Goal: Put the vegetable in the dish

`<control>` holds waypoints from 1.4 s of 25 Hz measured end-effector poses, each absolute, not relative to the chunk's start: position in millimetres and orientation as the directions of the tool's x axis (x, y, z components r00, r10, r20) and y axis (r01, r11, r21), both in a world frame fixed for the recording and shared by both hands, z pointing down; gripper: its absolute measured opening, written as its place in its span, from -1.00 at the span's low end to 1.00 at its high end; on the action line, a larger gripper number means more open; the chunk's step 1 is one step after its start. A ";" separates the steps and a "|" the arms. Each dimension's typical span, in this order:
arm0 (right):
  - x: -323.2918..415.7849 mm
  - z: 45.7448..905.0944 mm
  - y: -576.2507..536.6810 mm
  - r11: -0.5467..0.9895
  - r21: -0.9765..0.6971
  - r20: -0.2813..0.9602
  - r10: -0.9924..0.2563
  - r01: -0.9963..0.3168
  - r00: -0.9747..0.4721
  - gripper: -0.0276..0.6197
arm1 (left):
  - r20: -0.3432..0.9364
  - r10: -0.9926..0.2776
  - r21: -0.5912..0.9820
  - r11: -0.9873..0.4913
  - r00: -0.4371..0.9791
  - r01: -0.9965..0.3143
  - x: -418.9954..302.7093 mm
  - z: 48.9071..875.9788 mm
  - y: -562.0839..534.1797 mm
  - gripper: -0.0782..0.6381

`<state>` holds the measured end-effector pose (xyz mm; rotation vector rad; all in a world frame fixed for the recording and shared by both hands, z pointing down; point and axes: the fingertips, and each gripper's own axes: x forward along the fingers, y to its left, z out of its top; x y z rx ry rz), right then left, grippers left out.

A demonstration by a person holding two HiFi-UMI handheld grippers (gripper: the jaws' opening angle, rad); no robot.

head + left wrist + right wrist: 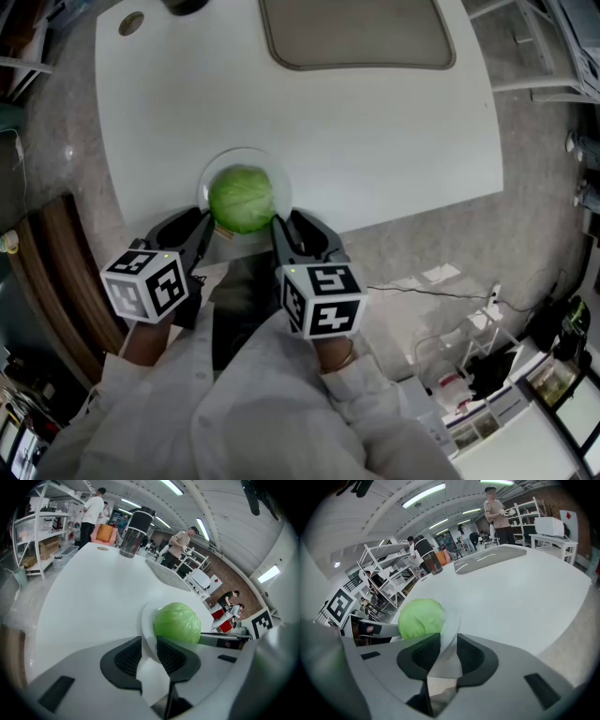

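Left claw (149, 645) astride dish (146, 619) (gripper view)

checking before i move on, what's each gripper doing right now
left gripper: open, dish rim between jaws
right gripper: open, dish rim between jaws

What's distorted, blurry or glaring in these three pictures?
Head view: even light, cabbage sharp, table edges bowed. Left gripper view: strong fisheye, dark corners. Right gripper view: same fisheye, ceiling light glaring, sheen on the table.

A lab or workshop hall: open metal shelving (40, 529), ceiling strip lights (423, 495), people (93, 513) standing about.
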<state>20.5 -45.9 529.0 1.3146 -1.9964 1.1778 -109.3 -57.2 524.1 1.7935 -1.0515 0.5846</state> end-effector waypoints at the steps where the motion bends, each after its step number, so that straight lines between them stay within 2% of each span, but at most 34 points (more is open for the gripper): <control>1: 20.3 529.1 -46.2 0.171 -0.400 0.756 -0.495 -0.900 -0.430 -0.55 | 0.752 -0.406 0.492 -0.180 0.519 -0.852 -109.7 524.2 -57.7 -0.49; 23: 20.5 527.8 -45.3 0.158 -0.421 0.742 -0.507 -0.893 -0.439 -0.61 | 0.671 -0.431 0.644 -0.065 0.604 -0.762 -108.8 525.5 -61.3 -0.61; 35: 21.2 527.1 -47.3 0.144 -0.417 0.741 -0.517 -0.897 -0.428 -0.67 | 0.683 -0.430 0.599 -0.131 0.590 -0.790 -108.8 524.3 -61.2 -0.61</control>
